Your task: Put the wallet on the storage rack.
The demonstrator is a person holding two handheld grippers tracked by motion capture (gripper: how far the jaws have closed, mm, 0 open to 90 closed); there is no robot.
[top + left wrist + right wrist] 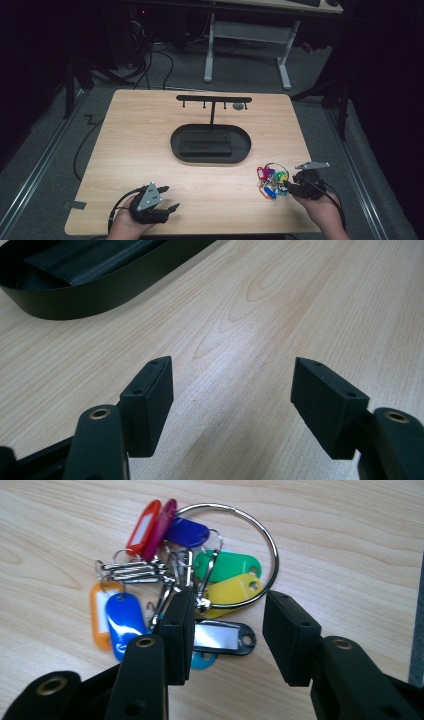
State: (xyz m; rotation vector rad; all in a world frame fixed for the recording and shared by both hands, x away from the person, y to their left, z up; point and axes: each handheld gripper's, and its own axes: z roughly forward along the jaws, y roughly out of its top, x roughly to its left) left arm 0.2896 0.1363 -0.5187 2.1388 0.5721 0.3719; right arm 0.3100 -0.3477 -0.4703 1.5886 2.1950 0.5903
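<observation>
A black oval tray (pixel 210 145) with a hook stand (pixel 214 99) is seen mid-desk (pixel 130 130). A bunch of coloured key tags (pixel 200 575) on a ring lies near the desk's right front edge. The right tool (pixel 227 625), jaws apart, is held over its near edge, nothing clamped; the left tool (pixel 232 405) is spread wide above bare wood.

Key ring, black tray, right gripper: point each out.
Key ring (pixel 270 555), right gripper view, on its metal wire.
Black tray (pixel 177 150), high view, on its left rim.
Right gripper (pixel 227 630), right gripper view, midway between fingertips.
</observation>
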